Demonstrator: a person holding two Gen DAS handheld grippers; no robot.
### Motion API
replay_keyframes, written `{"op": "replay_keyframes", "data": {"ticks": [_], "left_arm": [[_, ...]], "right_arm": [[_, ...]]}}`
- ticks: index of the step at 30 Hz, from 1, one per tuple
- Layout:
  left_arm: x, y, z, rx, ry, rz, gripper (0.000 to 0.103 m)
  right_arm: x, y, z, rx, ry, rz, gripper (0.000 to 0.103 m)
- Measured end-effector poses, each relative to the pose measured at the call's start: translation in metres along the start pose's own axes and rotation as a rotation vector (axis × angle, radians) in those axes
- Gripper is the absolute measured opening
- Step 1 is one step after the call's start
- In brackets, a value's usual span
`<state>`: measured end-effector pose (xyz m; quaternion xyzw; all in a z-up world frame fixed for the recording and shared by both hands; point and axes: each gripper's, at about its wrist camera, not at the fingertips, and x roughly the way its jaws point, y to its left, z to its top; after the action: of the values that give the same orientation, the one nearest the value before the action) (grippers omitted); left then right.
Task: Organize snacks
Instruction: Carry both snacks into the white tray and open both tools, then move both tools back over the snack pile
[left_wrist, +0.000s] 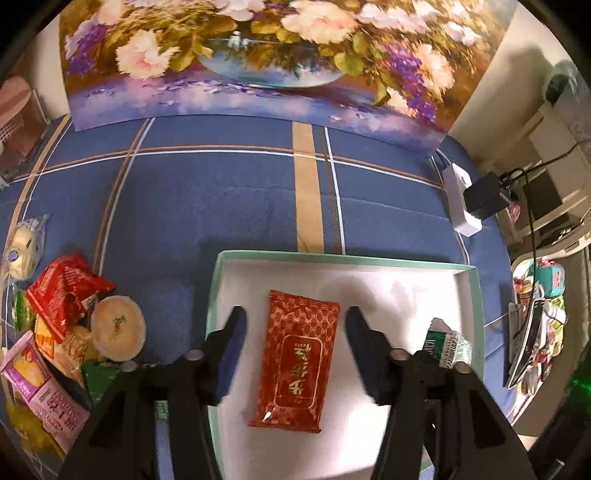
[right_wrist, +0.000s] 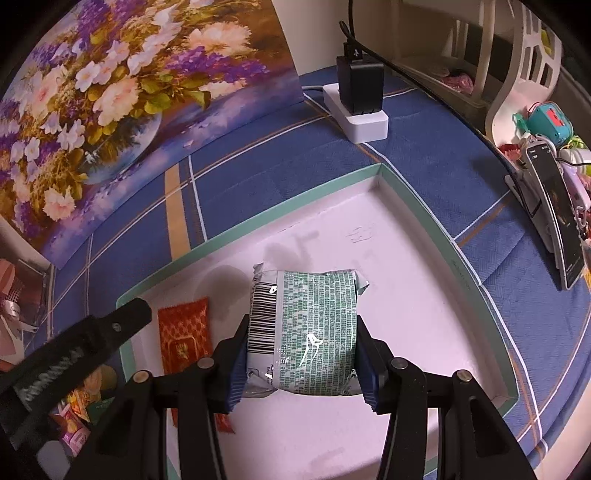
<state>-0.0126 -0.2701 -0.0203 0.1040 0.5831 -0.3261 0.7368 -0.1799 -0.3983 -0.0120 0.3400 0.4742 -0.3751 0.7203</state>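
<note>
— Where is the red packet (left_wrist: 295, 363) found, and why there?

— It is seen lying flat on the white floor of the mint-rimmed box (left_wrist: 332, 256), in the lower centre of the left wrist view. It is judged to have been set down as one of the snacks being gathered. The left gripper (left_wrist: 295, 350) is held above it with its fingers spread apart to either side, and no pad is pressed on the wrapper, so the packet is not gripped.

— And the green-printed packet (right_wrist: 310, 328)?

— It is clamped between the fingers of the right gripper (right_wrist: 301, 354), in the lower centre of the right wrist view, with its barcode edge turned toward the left. It is held over the box floor, just right of the red packet, presumably so that the two can be laid side by side. Whether its underside is already resting on the floor cannot be told.

— What is left to be sorted?

— A loose heap of snacks (left_wrist: 62, 332) is seen on the blue checked cloth (left_wrist: 221, 192) at the lower left of the left wrist view, outside the box. Most of the box floor is bare, so the task is judged to be at an early stage.
</note>
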Motion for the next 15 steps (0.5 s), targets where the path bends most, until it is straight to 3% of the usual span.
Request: {"op": "replay_keyframes", "data": {"ticks": [3, 15], "left_arm": [[-0.012, 0.010, -0.003, -0.010, -0.024, 0.015, 0.073], [-0.037, 0.071, -0.043, -0.155, -0.073, 0.089, 0.082]], "right_arm": [[-0.001, 0.001, 0.001, -0.012, 0.006, -0.005, 0.056], [-0.023, 0.007, -0.012, -0.057, -0.029, -0.007, 0.082]]}}
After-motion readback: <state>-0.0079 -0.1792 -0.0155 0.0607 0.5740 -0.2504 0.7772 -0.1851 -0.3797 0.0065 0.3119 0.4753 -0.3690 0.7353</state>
